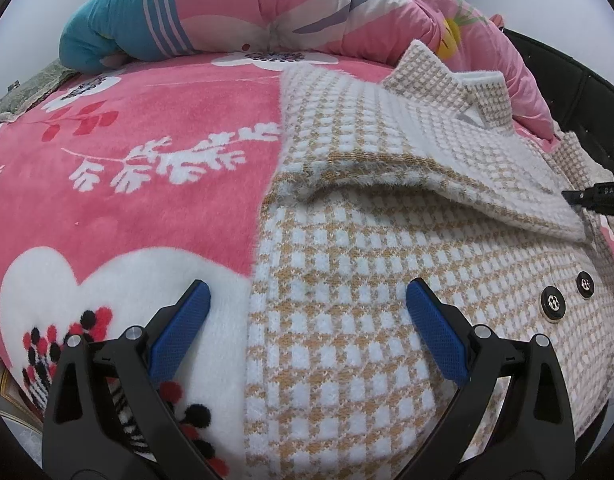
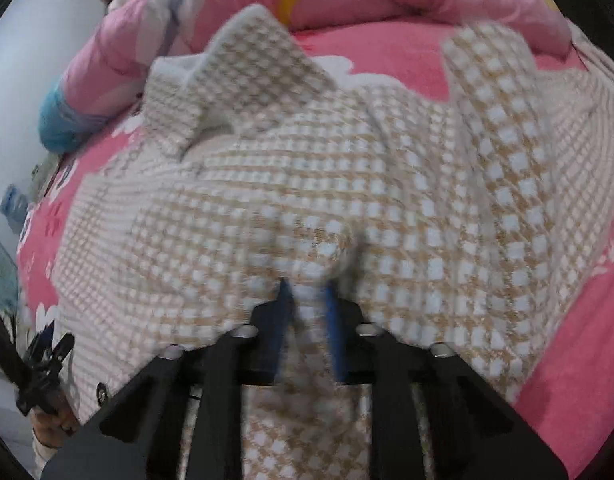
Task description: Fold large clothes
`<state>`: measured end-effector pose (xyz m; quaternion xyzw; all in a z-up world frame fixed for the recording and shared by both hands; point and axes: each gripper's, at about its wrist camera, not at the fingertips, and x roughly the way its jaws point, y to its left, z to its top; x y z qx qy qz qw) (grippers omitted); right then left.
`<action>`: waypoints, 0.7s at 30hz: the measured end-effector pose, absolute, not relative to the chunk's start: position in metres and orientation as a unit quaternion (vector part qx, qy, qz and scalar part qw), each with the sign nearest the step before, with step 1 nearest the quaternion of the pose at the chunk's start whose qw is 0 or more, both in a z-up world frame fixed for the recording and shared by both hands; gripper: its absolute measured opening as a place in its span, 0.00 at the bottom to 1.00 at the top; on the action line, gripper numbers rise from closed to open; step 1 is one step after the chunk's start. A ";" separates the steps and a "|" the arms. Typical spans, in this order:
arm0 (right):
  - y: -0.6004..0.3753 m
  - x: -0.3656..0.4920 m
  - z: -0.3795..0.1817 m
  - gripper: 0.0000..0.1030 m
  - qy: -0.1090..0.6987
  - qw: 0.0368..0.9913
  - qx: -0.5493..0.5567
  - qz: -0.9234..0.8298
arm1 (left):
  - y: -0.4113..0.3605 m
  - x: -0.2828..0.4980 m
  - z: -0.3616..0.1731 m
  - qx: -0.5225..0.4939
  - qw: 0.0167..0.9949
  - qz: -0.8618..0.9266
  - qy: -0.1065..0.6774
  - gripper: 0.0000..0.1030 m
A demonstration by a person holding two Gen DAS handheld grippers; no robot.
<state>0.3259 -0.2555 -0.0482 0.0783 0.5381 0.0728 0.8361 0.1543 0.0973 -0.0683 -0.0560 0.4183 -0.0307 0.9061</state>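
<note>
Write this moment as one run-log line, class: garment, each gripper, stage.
garment: checked cardigan on pink blanket, one sleeve folded across | left gripper: open above hem | right gripper: pinching cardigan fabric | stage: folding underway

The left wrist view looks steeply down, close over the checked coat [image 1: 387, 280] on the pink bed [image 1: 147, 168]. The blurred right wrist view faces the same coat [image 2: 347, 184] more closely. Both share its collar, upper frame.
</note>
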 end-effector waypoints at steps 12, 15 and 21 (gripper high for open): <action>-0.243 0.352 -0.037 0.11 0.510 0.860 -0.021 0.000 | 0.096 0.154 -0.068 -0.053 0.905 -0.033 0.421 0.92; -0.247 0.353 -0.059 0.12 0.526 0.850 -0.012 -0.006 | 0.096 0.155 -0.067 -0.051 0.904 -0.036 0.422 0.92; -0.248 0.335 -0.011 0.20 0.481 0.875 -0.027 -0.040 | 0.111 0.146 -0.037 -0.053 0.916 -0.061 0.392 0.92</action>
